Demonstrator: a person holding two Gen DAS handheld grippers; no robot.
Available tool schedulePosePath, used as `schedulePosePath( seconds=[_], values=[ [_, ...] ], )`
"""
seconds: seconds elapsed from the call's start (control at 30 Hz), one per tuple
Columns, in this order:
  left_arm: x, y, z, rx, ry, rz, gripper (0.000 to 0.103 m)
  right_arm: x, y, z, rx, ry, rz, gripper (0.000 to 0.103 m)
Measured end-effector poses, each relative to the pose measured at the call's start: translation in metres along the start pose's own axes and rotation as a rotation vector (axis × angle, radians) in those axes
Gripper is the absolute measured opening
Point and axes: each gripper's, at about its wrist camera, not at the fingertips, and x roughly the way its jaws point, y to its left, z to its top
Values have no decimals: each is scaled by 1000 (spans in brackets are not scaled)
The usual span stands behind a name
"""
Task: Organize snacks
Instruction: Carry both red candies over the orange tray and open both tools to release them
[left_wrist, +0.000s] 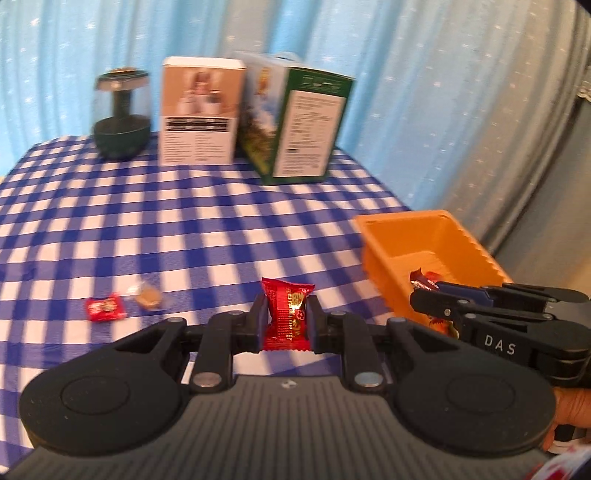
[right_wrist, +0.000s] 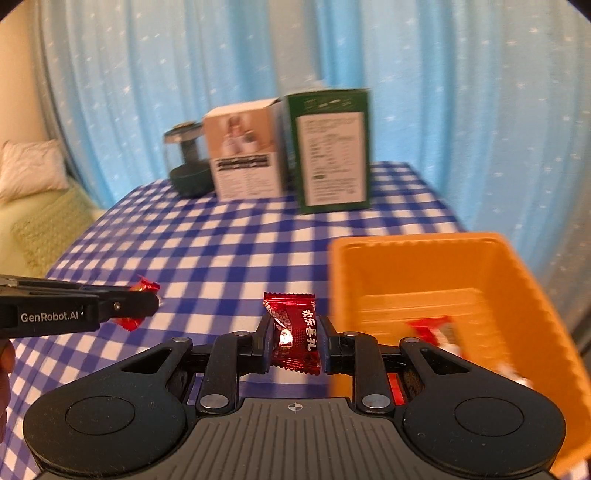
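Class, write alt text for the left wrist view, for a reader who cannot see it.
The left gripper is shut on a red candy above a blue checked tablecloth. To its right, the right gripper carries another sweet by an orange bin; two loose sweets lie left.

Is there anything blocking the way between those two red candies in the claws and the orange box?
Nothing visible does. Both the left gripper and the right gripper hold a red candy, and only bare checked tablecloth lies before the orange bin, whose top is open.
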Motion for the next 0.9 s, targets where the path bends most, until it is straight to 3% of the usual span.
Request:
schedulePosePath(
  seconds=[0.4,0.9],
  values=[
    [20,-73,2,102,-5,-119,19,-50,-68,-11,122,-49,-163,25],
    [40,-133,0,162,-2,-216,19,-82,-109,-24,239,-71,-257,25]
  ],
)
